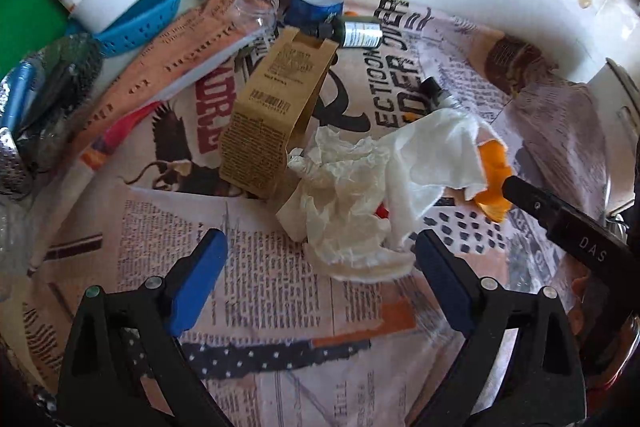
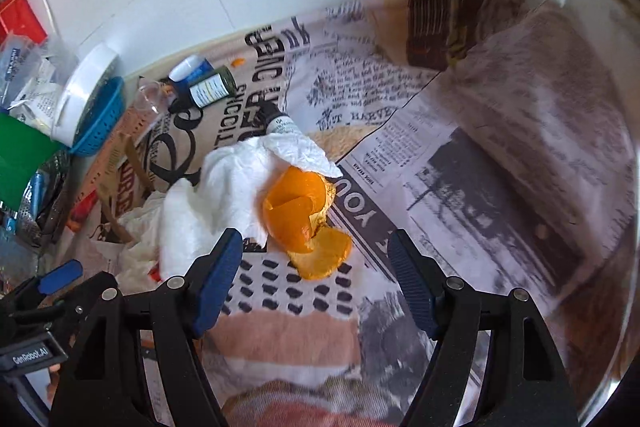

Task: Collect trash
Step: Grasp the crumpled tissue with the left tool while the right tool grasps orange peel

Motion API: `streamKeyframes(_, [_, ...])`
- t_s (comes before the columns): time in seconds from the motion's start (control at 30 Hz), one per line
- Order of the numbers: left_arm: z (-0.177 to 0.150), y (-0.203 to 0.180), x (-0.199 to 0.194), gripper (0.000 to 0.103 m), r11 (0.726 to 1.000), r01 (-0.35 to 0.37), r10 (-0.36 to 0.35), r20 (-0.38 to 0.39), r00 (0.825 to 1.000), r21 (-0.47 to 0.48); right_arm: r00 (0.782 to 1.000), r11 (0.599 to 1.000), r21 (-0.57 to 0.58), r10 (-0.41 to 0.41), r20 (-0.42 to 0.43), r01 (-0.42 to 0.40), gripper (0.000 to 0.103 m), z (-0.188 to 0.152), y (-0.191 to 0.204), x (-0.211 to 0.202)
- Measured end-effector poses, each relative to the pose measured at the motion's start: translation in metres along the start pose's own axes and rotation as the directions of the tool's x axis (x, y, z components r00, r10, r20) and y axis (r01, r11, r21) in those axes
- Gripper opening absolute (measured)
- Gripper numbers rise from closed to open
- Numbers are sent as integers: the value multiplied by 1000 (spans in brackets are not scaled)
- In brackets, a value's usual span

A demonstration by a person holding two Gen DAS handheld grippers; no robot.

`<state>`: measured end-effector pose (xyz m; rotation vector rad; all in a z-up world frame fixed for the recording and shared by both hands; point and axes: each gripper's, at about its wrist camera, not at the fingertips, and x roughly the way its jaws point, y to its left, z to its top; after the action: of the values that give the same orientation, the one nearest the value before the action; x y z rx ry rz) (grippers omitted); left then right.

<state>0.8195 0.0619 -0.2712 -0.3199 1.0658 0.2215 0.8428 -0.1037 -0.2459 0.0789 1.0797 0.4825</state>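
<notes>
Two close downward views, shared tissue (image 1: 436,147)

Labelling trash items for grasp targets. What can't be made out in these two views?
- Tube: right wrist view, its lower end is hidden under the white tissue.
- Orange peel: left wrist view, partly covered by the tissue and the right hand-held gripper's finger.
- Brown carton: right wrist view, small and blurred at left.
- Dark bottle: label print too small.

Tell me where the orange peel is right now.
The orange peel lies on the newspaper-print tablecloth, just ahead of the open right gripper, its left edge tucked against the white paper towel.
</notes>
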Motion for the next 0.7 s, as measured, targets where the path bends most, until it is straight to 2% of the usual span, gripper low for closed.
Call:
streamKeyframes(0.07, [1,1,13,85,1000,-10,10,-19,1000,0,1000,1000,-4,14,-13,-14,65,3,0,12])
streamKeyframes(0.13, [2,4,23,81,1000,4,-5,-37,999,-12,1000,1000,-12,12,-15,-12,63,5,1,21])
streamKeyframes(0.23, [2,3,32,71,1000,18,-19,-38,999,-20,999,999,-10,34,-29,-35,53,8,1,32])
streamKeyframes(0.3, [-1,0,32,68,1000,17,-17,-11,1000,-13,998,999,-3,53,-37,-53,43,10,-1,38])
streamKeyframes(0.37, [-1,-4,32,54,1000,16,-16,-2,1000,-3,998,999,-9,52,-30,-52,36,9,-1,38])
streamKeyframes(0.43, [-3,-9,33,51,1000,19,-19,-1,1000,9,999,999,-28,46,-21,-47,32,8,0,35])
streamKeyframes(0.5, [-6,-13,30,48,1000,15,-15,7,1000,22,998,998,-35,58,-24,-59,16,6,0,33])
streamKeyframes(0.7, [-16,-19,18,39,999,17,-17,15,1000,35,1000,998,-65,11,2,-11,10,-6,-3,12])
